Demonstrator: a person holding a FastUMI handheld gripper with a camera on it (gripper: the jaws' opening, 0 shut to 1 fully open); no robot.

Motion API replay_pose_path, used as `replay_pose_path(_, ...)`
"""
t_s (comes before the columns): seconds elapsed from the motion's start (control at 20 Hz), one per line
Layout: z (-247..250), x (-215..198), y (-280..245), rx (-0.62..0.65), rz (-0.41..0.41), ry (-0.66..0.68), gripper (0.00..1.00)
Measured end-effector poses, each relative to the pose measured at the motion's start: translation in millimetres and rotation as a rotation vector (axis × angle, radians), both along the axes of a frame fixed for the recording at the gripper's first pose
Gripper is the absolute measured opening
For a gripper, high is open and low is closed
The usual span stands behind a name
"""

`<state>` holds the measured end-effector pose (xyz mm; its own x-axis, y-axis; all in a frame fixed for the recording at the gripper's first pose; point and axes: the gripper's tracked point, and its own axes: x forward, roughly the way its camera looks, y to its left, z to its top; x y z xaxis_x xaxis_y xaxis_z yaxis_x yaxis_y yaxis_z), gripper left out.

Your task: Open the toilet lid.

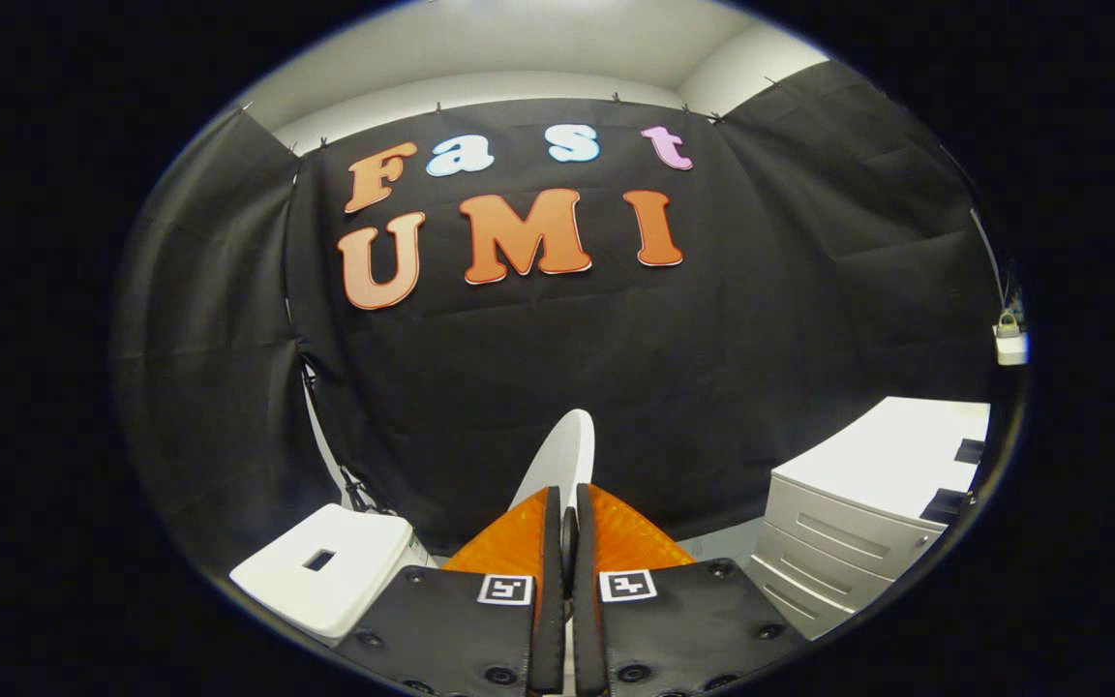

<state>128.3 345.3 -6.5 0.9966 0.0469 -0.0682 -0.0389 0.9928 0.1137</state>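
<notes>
White toilet lid [557,460] edge-on, pinched between nearly closed fingers of gripper [565,528], rising steeply up and ahead beyond fingertips; tank [325,571] left, drawer cabinet [858,532] right.

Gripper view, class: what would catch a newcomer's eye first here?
First, the tongs, their fingers closed on the edge of the white toilet lid, which stands raised on edge just ahead of them. To one side sits a white stool; on the other a white drawer cabinet, all before a black cloth wall.
</notes>
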Motion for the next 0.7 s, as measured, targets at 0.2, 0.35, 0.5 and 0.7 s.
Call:
replay_pose_path(0.2,17.3,-5.3,45.9,-0.072,0.049,-0.027,0.12)
replay_pose_path(0.35,27.1,-9.6,74.8,-0.121,0.072,-0.051,0.12)
replay_pose_path(0.5,34.0,-14.7,106.6,-0.151,0.103,-0.073,0.12)
replay_pose_path(0.7,43.4,-21.3,148.2,-0.175,0.150,-0.086,0.12)
